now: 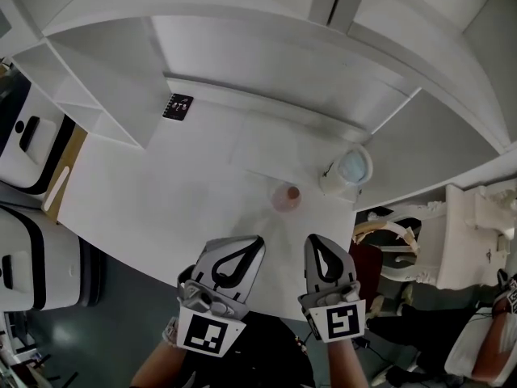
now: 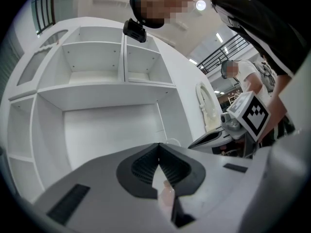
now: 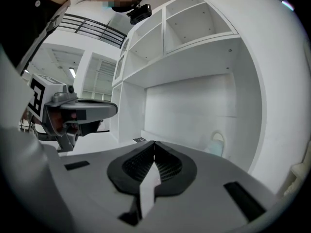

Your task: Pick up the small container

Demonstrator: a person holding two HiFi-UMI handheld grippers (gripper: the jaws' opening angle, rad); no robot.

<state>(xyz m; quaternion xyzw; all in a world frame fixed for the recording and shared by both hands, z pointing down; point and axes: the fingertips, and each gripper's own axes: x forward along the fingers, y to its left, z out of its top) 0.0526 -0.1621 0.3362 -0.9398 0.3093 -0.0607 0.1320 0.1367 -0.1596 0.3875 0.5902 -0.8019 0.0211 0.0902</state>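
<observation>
left tool [image 1: 252, 244]: jaws fully closed, nothing held, hovering over the near edge of the tabletop [image 1: 161, 192]
right tool [image 1: 319, 242]: same, closed and empty, just beside the left one
small container [image 1: 285, 196]: clear pinkish cup, upright, something brown inside; on the tabletop just ahead of both tools, roughly between them
risk 1: going in with jaws shut, the tips would shove the cup instead of straddling it; it looks light, so it likely slides or tips and dumps the contents
risk 2: looks thin-walled, so a hard squeeze could deform it or pop it out of the pads
larger jar [image 1: 347, 170]: seems to lie on its side just beyond and right of the cup, near the tabletop's right edge
risk 3: a wide right-tool approach could clip it; on its side it may roll off, or get grabbed by mistake
black card [image 1: 178, 106]: far left by the shelf unit [image 1: 89, 95], well apart from the cup, no concern
</observation>
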